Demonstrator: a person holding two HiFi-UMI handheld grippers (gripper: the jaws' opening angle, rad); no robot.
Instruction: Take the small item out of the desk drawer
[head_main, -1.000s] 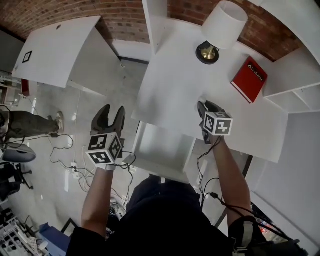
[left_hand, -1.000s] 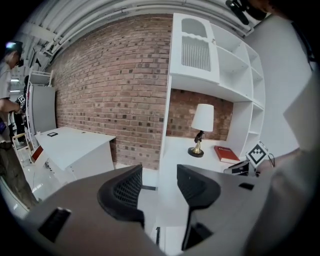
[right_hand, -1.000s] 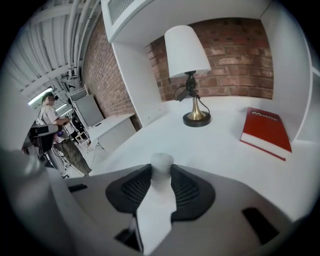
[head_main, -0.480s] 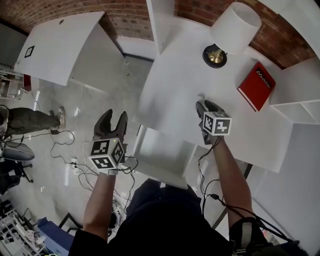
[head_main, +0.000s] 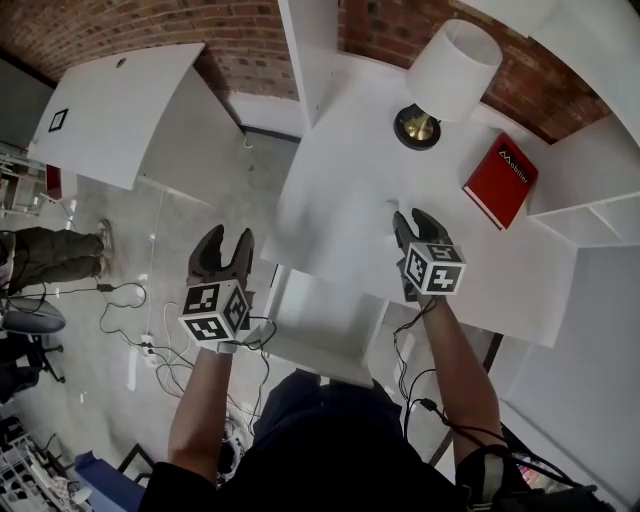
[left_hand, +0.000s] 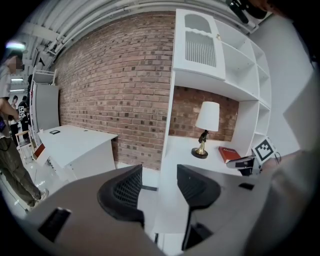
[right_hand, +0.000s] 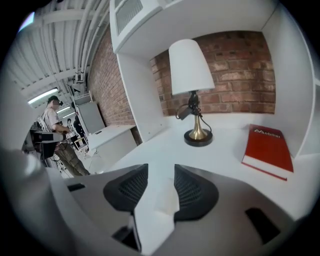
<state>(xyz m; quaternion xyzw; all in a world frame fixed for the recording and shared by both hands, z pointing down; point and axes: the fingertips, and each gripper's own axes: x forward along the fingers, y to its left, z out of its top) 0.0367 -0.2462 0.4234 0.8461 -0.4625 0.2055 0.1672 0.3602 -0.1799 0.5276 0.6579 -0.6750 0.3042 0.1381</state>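
head view: over the last second little has shifted. the right tool (head_main: 412, 222) stays low over the white tabletop (head_main: 340, 190), near the lamp (head_main: 450, 60) and left of the red book (head_main: 500, 180), keeping the same place relative to both. the drawer (head_main: 300, 352) stands pulled out on the near side of the desk, and what shows of its inside looks bare. the left tool (head_main: 230, 245) still hangs over the floor just left of the drawer.

left gripper view: the left tool (left_hand: 159, 187) is spread, with only the far desk edge and floor showing in the gap.

right gripper view: the right tool (right_hand: 159, 187) is pinching the small item (right_hand: 157, 205), a folded white piece upright between the pads, above the tabletop.

judgement: the item is already out of the drawer, so what remains is probably to set it down.
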